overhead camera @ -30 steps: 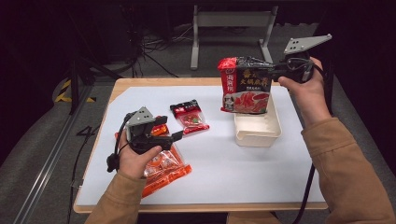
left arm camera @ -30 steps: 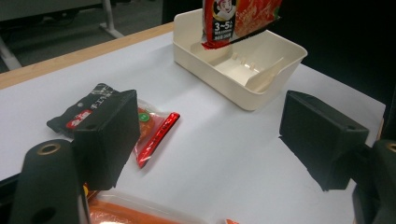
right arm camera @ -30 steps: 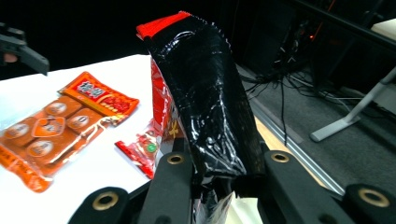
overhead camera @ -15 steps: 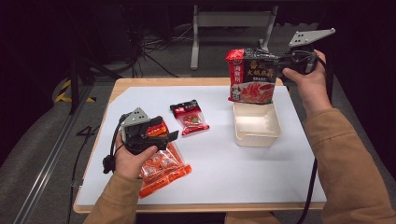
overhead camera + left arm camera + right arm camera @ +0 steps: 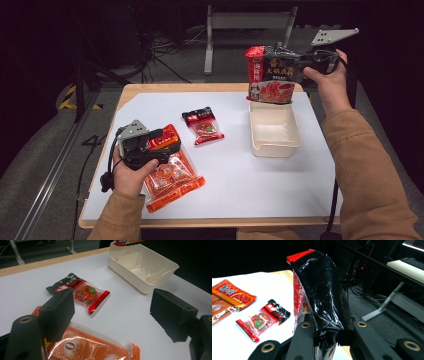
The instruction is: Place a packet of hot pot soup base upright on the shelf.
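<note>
Bright lit table, dark surroundings, glossy glare, perhaps slightly soft

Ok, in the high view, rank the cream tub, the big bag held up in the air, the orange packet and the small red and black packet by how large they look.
1. Cream tub
2. Orange packet and held bag: they look much alike, and the left gripper covers part of the packet, so I won't rank them.
3. Small red and black packet, clearly the smallest.

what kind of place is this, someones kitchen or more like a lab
Probably a lab or recording workspace, not a kitchen. The table wears a plain white sheet, cables trail over the grey floor behind it, and a desk with a keyboard stands in the dark background.
</note>
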{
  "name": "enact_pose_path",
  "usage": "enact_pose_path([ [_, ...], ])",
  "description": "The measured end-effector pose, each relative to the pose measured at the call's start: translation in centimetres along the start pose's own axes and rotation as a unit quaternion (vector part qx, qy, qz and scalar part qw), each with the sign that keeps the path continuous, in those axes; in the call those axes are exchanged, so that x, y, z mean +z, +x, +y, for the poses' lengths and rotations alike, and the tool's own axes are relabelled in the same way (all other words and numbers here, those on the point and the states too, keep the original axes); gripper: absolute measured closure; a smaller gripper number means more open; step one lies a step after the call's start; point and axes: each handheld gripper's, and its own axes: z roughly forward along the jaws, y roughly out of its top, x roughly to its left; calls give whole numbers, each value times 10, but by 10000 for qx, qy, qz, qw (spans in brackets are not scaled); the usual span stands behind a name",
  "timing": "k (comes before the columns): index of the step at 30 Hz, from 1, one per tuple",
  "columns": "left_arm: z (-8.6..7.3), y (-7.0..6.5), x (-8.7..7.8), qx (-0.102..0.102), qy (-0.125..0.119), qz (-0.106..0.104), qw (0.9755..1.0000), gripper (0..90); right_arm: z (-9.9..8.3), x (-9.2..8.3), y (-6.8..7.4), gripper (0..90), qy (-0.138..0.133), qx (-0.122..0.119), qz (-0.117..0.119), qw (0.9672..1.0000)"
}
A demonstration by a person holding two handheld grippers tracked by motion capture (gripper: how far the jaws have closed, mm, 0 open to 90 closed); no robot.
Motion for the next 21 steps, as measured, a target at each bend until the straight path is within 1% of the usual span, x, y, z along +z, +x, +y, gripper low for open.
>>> enact_pose_path([
  [2,-1,1,-2,-41,-7,16,10000,206,-3,2,-4,790,-19,12,-3,10000],
  [3,-1,1,-3,-24,-7,33,10000,206,-5,3,-5,790,-26,15,-5,10000],
  [5,-2,1,-4,-79,-4,48,10000,206,-8,5,-8,790,-15,58,-1,10000],
  [6,-2,2,-4,-51,-8,53,10000,206,-11,6,-10,790,-13,74,-5,10000],
  [7,-3,2,-4,-68,-3,60,10000,205,-12,7,-11,790,-11,84,-9,10000],
  [10,-3,2,-5,-97,13,64,9999,205,-18,11,-13,790,-5,77,-35,10000],
  [18,-3,3,-4,-73,17,74,9999,206,-32,18,-16,790,5,37,-111,9999],
  [21,-4,3,-4,-102,25,70,9999,206,-36,21,-17,790,15,37,-92,9999],
])
